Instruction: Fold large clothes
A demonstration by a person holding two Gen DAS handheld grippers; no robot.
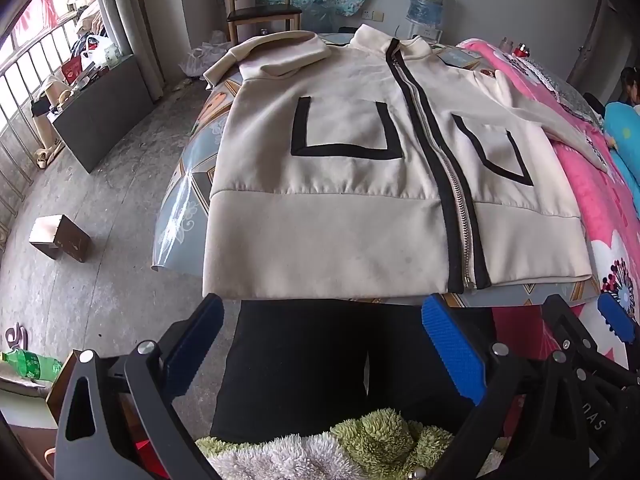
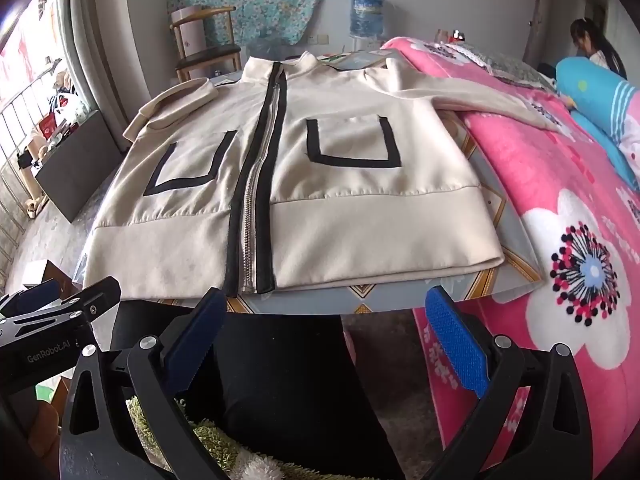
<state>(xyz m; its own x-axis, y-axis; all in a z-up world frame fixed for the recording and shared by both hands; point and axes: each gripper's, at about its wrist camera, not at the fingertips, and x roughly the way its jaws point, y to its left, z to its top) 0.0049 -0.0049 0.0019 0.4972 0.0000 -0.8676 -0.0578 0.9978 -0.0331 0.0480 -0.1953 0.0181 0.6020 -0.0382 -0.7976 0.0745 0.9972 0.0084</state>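
A cream jacket (image 1: 340, 208) (image 2: 340, 184) with black trim, two black-edged pockets and a closed zipper lies flat, front up, on a table with a patterned cover (image 1: 188, 200) (image 2: 504, 216). One sleeve (image 1: 280, 52) is folded over the shoulder at the far left. The other sleeve (image 2: 500, 100) stretches out onto the pink blanket. My left gripper (image 1: 324, 348) (image 2: 60, 304) hovers open just short of the hem, left of the zipper's end, with nothing between its blue pads. My right gripper (image 2: 326, 342) (image 1: 588, 332) is open beside it, near the hem right of the zipper, also holding nothing.
A pink flowered blanket (image 1: 600, 200) (image 2: 540, 184) covers a bed to the right of the table. A wooden chair (image 1: 260, 12) and a water bottle (image 1: 426, 0) stand behind. A cardboard box (image 1: 60, 238) sits on the floor at left. A person (image 2: 592, 44) is at the far right.
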